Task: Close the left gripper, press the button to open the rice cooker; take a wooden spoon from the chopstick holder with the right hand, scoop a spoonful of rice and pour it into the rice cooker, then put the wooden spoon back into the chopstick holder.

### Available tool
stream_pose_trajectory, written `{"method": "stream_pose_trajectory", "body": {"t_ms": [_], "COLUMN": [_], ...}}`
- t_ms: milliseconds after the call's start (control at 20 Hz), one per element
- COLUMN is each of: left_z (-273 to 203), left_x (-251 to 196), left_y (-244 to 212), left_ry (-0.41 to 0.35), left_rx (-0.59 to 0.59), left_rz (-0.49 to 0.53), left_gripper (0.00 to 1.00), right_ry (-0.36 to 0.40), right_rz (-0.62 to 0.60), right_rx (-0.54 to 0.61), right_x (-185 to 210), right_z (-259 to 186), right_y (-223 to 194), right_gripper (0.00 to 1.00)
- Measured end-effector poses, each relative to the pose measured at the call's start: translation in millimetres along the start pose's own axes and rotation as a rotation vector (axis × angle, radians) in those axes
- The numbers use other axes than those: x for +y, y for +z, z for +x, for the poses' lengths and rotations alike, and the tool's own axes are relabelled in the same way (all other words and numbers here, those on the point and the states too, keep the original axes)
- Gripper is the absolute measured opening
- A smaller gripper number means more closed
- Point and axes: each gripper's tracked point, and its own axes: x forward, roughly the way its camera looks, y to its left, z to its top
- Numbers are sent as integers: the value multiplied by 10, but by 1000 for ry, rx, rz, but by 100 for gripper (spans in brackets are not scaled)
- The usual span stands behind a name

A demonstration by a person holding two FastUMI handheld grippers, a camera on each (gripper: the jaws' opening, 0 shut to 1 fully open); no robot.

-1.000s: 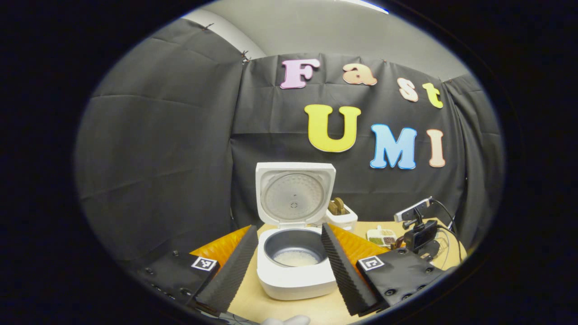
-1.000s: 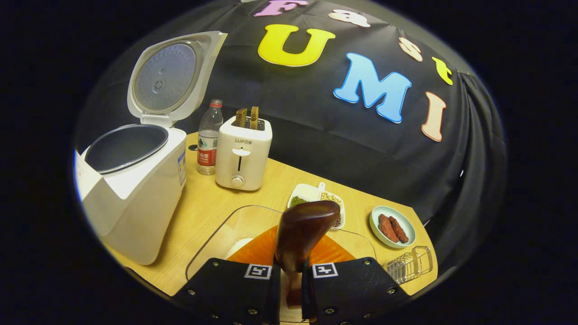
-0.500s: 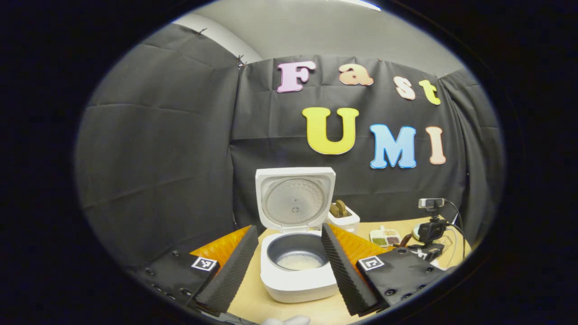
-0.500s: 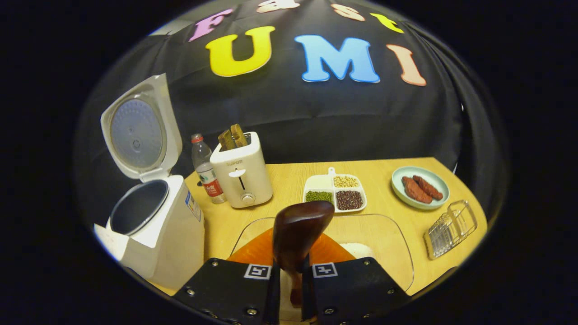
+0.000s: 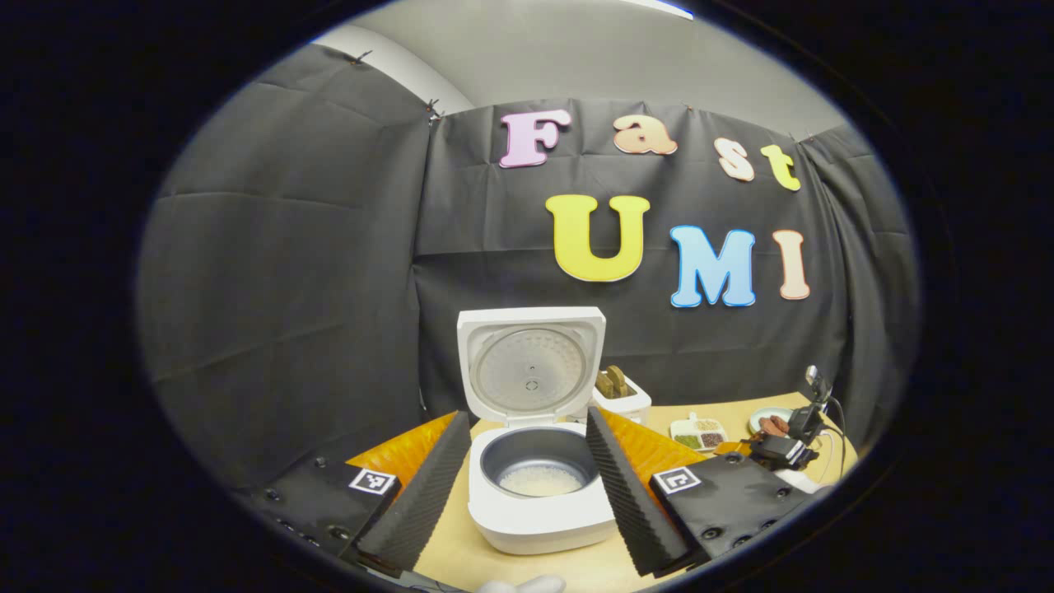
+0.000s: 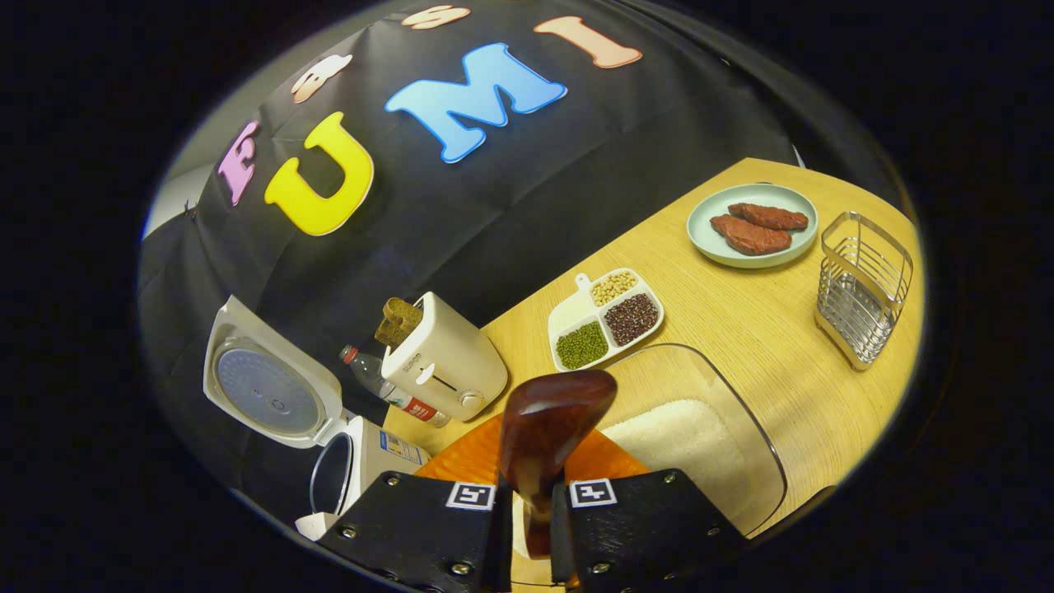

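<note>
The right gripper (image 6: 527, 527) is clamped on the wooden spoon (image 6: 547, 428) above the rice tray (image 6: 683, 436). The left gripper (image 5: 527, 486), fingers apart, faces the open rice cooker (image 5: 535, 461), seemingly holding rice.

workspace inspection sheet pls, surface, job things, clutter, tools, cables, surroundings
surface: wooden table.
job things: rice cooker open, rice inside; wooden spoon held; glass rice dish; wire chopstick holder.
clutter: toaster, bottle, bean tray, meat plate.
tools: left tool open; right tool shut on spoon.
cables: one by far tool.
surroundings: black cloth wall.
</note>
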Motion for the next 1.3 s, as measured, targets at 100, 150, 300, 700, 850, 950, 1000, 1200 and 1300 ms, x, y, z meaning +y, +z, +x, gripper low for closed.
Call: {"method": "stream_pose_trajectory", "body": {"t_ms": [100,150,300,700,850,950,1000,1200,1300], "left_z": [19,18,19,18,-6,-22,-37,-79,-108], "left_x": [-16,-26,-41,-75,-52,-13,9,114,184], "left_y": [19,51,96,156,134,89,72,-45,-73], "left_ry": [-5,-5,-10,-22,-18,-13,-10,5,19], "left_rx": [-1,-3,-14,-23,-25,-25,-25,-14,-16], "left_rz": [0,1,13,4,-3,-9,-14,-41,-49], "left_gripper": [96,96,96,96,96,96,96,96,95], "right_ry": [20,36,53,85,99,121,131,159,188], "right_rz": [75,130,248,324,328,323,316,278,265], "right_rx": [-12,-18,-47,-98,-114,-123,-126,-119,-113], "right_x": [-34,-44,-106,-69,76,267,381,927,1279], "right_z": [-15,-14,-66,-274,-407,-501,-549,-699,-753], "right_y": [84,127,276,616,747,864,916,1030,1038], "right_gripper": [18,18,19,18,18,18,18,18,18]}}
